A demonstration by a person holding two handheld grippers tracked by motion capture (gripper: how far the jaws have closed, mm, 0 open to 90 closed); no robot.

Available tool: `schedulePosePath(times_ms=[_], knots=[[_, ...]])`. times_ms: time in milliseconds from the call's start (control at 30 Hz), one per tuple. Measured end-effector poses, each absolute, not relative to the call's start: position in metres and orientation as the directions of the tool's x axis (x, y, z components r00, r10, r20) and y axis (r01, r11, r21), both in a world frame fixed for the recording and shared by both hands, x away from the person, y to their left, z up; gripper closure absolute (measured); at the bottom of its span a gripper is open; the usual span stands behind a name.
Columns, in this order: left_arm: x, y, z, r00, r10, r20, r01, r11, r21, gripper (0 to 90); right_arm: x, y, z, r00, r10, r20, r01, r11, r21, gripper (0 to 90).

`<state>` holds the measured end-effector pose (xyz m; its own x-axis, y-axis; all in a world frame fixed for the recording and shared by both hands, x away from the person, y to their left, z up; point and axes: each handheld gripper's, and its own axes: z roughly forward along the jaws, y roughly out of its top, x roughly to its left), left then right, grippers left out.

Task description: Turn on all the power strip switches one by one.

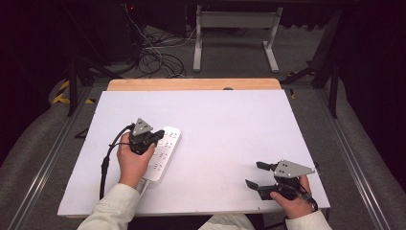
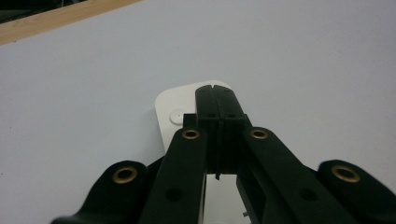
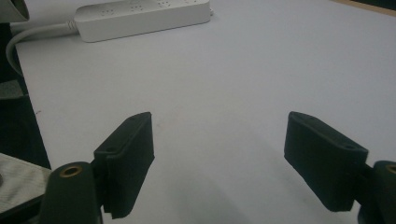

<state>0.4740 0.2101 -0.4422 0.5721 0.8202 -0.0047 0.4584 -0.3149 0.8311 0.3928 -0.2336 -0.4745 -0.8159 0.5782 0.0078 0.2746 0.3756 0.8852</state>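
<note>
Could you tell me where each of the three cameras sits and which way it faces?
High view: fixed above the person's side, looking forward and down on the white table; both forearms, the left gripper and the right gripper show.
Left gripper view: rides the left gripper, looking along its shut jaws down at the power strip.
Right gripper view: rides the right gripper, looking low across the table between its open jaws.
Shared: all three show the power strip and the white table.
</note>
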Motion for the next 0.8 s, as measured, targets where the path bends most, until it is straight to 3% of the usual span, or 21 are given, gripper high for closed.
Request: schedulePosePath(times_ms=[300, 800], knots=[[0.494, 0.212, -0.441, 0.584, 0.810, -0.049, 0.477, -0.294, 0.829, 90.0, 0.392, -0.233, -0.474, -0.816, 0.578, 0.010, 0.276, 0.373, 0.886, 24.3], [0.513, 0.206, -0.459, 0.564, 0.826, 0.000, 0.508, -0.347, 0.788, 90.0, 0.393, -0.234, -0.474, -0.815, 0.579, 0.014, 0.277, 0.369, 0.887, 24.4]])
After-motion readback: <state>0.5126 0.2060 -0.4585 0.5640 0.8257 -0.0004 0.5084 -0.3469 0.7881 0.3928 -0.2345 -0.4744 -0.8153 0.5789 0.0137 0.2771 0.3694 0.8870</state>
